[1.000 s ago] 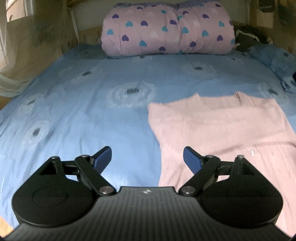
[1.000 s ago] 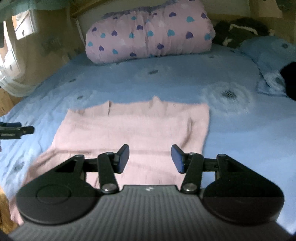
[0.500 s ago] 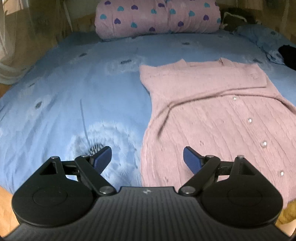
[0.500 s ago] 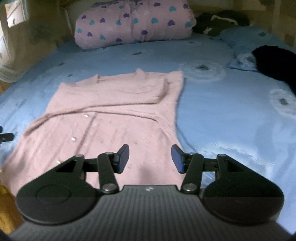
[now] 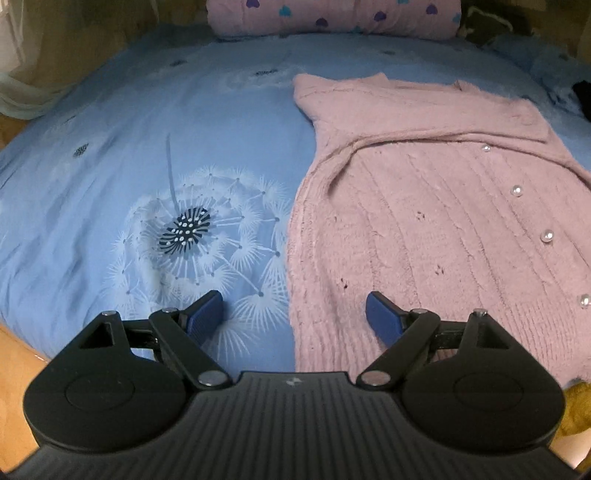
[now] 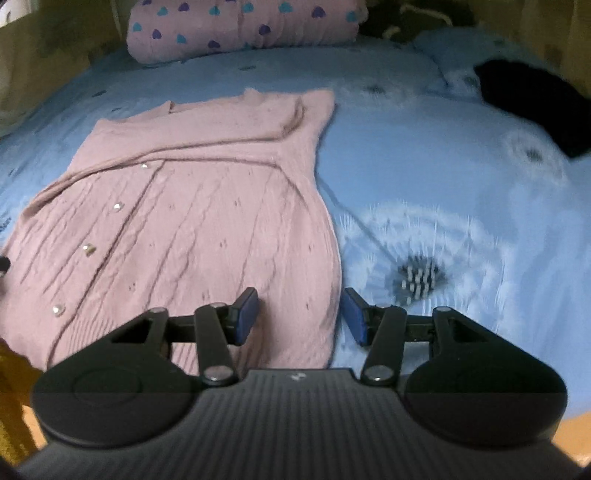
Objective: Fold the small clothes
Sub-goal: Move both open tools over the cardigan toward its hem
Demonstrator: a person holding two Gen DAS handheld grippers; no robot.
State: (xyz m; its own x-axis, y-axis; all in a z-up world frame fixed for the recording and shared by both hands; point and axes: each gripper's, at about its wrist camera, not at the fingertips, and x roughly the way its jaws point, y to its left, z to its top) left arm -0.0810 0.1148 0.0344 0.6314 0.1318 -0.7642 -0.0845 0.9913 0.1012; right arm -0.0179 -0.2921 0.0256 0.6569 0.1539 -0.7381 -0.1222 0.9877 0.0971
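Now your left gripper (image 5: 293,314) and right gripper (image 6: 299,314) both hang open and empty over the cardigan's (image 5: 424,221) near hem corners, one straddling each side edge, its long axis running away toward the pillow (image 5: 332,16).

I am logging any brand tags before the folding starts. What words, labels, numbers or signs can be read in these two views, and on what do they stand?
Words, numbers, brand names: none readable in either view.
Left gripper body: a small pale mark, too small to read.
Right gripper body: the same small mark, also unreadable.
Pink knit cardigan: no tag or label shows.
Blue dandelion-print bedsheet and heart-print rolled quilt: patterns only, no text.
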